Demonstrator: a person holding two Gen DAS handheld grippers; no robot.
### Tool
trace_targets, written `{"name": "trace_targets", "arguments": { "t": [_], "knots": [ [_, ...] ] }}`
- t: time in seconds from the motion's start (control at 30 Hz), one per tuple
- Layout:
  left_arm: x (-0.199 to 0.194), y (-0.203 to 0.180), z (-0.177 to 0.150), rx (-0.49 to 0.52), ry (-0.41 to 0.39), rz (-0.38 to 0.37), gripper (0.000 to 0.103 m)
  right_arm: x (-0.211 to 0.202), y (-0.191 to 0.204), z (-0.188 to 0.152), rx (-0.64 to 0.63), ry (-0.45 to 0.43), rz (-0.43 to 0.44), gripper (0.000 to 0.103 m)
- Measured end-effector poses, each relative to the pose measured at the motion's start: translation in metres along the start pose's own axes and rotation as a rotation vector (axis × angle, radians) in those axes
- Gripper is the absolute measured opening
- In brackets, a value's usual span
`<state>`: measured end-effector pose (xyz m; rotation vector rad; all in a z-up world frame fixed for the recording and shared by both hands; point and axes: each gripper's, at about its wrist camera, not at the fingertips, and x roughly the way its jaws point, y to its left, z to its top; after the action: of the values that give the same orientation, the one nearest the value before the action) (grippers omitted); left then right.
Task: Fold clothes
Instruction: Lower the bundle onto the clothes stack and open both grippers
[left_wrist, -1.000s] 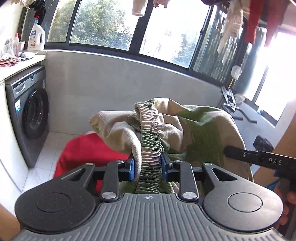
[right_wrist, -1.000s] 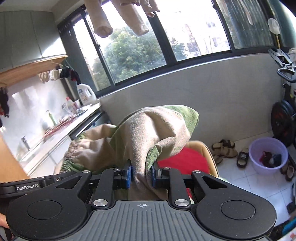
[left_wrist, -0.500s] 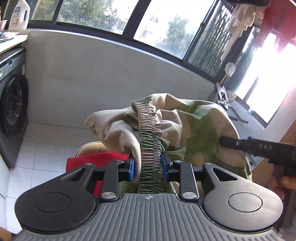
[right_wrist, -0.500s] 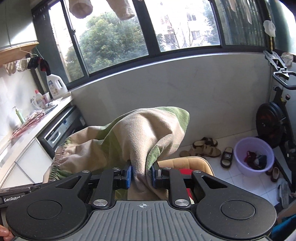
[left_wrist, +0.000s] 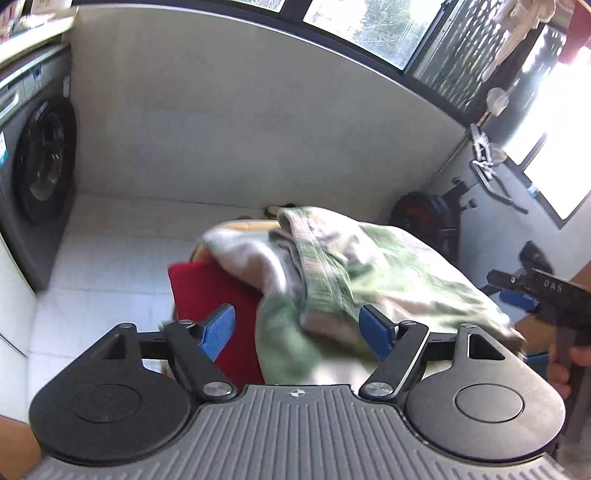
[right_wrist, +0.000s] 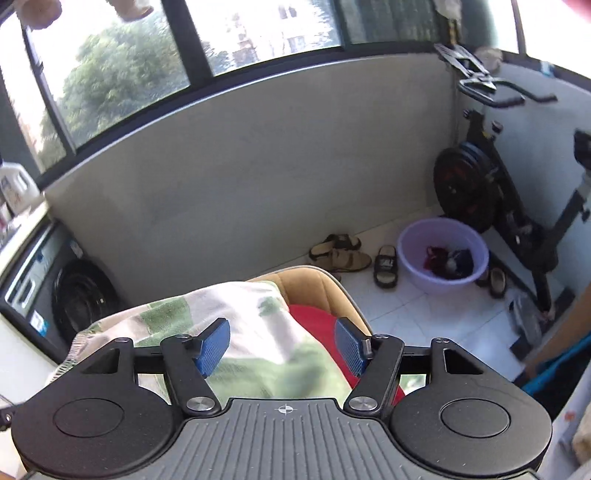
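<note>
Left wrist view: my left hand-held gripper (left_wrist: 297, 332) stands spread, its jaws having just been opening; the green-and-beige garment (left_wrist: 369, 273) lies between the blue pads (left_wrist: 218, 328) but neither pad presses it, so I judge it released. The garment rests directly ahead of and below this gripper, heaped on the red cloth (left_wrist: 207, 291) that covers the tan chair (left_wrist: 236, 225). Its elastic waistband (left_wrist: 317, 266) runs away from me, roughly along the gripper's pointing line. To the garment's left the white tiled floor (left_wrist: 103, 258) is open as far as the washing machine (left_wrist: 37, 173); to its right my right hand-held gripper (left_wrist: 517, 291) hovers just beside the cloth edge. Right wrist view: the right hand-held gripper (right_wrist: 282, 345) is likewise spread, jaws just opened, with the garment (right_wrist: 236, 314) under its left pad and the red cloth (right_wrist: 317, 328) under its right pad, neither pinched. From the garment, the chair back rim (right_wrist: 325, 288) lies just beyond; sandals (right_wrist: 340, 253) and a purple basin (right_wrist: 441, 254) sit well apart on the floor. I judge both grippers about equally near; the next fold would need a fresh grasp on a free edge.
</note>
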<state>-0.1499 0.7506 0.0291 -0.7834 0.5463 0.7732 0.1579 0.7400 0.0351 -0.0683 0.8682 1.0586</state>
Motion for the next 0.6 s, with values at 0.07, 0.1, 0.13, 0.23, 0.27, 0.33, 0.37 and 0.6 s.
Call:
{"name": "trace_targets", "arguments": {
  "t": [0.07,0.1,0.13,0.23,0.27,0.33,0.37,0.6],
  "knots": [
    [-0.003,0.002,-0.012,-0.024,0.003,-0.025,0.072,-0.013,-0.024,-0.015,0.089,0.008,0.038,0.061],
    [-0.004,0.004,-0.017,-0.030,0.002,-0.037,0.048,-0.015,-0.033,-0.024,0.121,0.027,0.042,0.061],
    [-0.005,0.004,-0.020,-0.029,-0.006,-0.040,0.022,-0.016,-0.040,-0.032,0.143,0.046,0.046,0.059],
    [-0.011,0.000,-0.022,-0.020,-0.039,-0.039,0.009,-0.022,-0.044,-0.048,0.140,0.028,0.051,0.010],
    [-0.016,-0.003,-0.020,-0.015,-0.054,-0.044,0.009,-0.027,-0.041,-0.045,0.131,0.000,0.058,0.009],
    [-0.035,-0.005,-0.018,-0.005,-0.090,-0.060,0.007,-0.043,-0.036,-0.039,0.111,-0.066,0.076,0.007],
    [-0.041,-0.005,-0.019,-0.001,-0.106,-0.060,0.007,-0.050,-0.033,-0.036,0.099,-0.094,0.085,0.007],
    [-0.017,0.021,-0.043,-0.029,-0.053,0.047,0.019,-0.031,-0.055,-0.056,0.084,0.011,0.030,0.009]
  ]
}}
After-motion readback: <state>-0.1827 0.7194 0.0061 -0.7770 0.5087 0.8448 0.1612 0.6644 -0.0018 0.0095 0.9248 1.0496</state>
